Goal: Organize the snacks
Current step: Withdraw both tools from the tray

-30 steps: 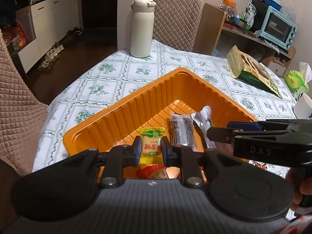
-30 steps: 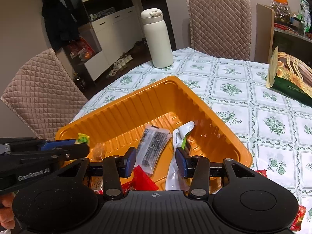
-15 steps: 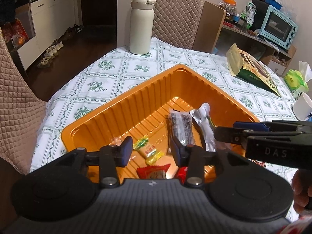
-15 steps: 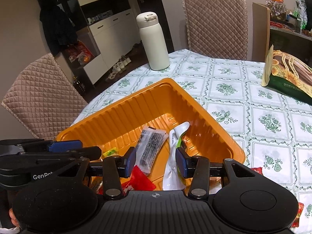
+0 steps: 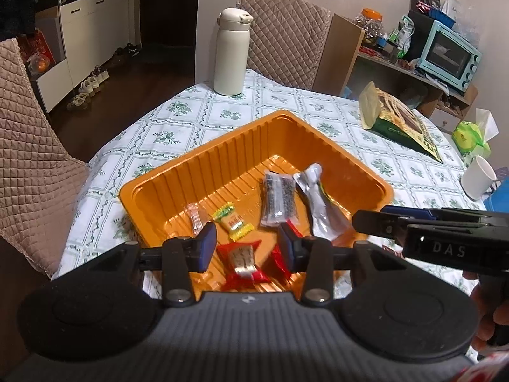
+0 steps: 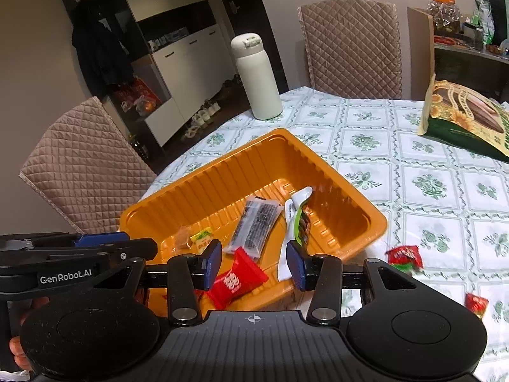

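Note:
An orange tray (image 5: 222, 146) (image 6: 219, 172) lies on the flowered tablecloth. It holds a yellow-green candy (image 5: 233, 221) (image 6: 202, 238), a small clear-wrapped candy (image 5: 194, 218), a dark bar packet (image 5: 277, 202) (image 6: 257, 227), a silver and green packet (image 5: 318, 197) (image 6: 297, 219) and red candies (image 5: 243, 262) (image 6: 237, 281). Above the tray's near end my left gripper (image 5: 248, 248) is open with nothing between its pads. Beside it on the right, my right gripper (image 6: 253, 259) is open too and holds nothing. Two red candies (image 6: 404, 256) (image 6: 476, 304) lie on the cloth right of the tray.
A white flask (image 5: 230, 52) stands at the table's far edge before a quilted chair (image 5: 283, 38). A sunflower-seed bag (image 5: 400, 124), a white cup (image 5: 478, 175) and a green tissue pack (image 5: 470, 135) lie at the right. Another chair (image 5: 28, 146) is at the left.
My left gripper opened and let go of the yellow-green candy, which now lies in the tray. Both grippers drew back and rose a little from the tray.

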{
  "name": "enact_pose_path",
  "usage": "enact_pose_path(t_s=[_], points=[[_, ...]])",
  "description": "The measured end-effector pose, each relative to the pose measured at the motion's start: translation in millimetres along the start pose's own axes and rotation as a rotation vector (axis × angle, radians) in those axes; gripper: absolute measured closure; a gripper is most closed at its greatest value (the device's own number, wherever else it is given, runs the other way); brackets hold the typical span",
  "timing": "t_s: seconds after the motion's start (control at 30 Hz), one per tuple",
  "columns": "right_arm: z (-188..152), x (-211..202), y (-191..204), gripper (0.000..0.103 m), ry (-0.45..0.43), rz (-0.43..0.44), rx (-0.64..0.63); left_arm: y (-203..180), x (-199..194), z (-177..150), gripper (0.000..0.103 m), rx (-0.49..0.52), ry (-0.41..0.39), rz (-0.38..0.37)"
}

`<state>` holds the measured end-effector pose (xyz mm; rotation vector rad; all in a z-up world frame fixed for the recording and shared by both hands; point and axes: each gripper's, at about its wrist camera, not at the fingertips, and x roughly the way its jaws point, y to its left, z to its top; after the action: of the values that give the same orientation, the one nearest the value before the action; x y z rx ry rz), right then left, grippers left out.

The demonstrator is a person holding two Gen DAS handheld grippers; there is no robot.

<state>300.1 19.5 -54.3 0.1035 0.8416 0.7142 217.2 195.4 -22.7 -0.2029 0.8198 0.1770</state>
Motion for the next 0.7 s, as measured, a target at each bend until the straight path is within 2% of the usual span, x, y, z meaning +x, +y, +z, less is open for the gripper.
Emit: enact_pose_path(t_s=[0.7], points=[[-69, -107, -8, 0.056, -0.031, -0.002, 0.04, -61, -75, -74, 0.064, 0.028, 0.0, -0.008]])
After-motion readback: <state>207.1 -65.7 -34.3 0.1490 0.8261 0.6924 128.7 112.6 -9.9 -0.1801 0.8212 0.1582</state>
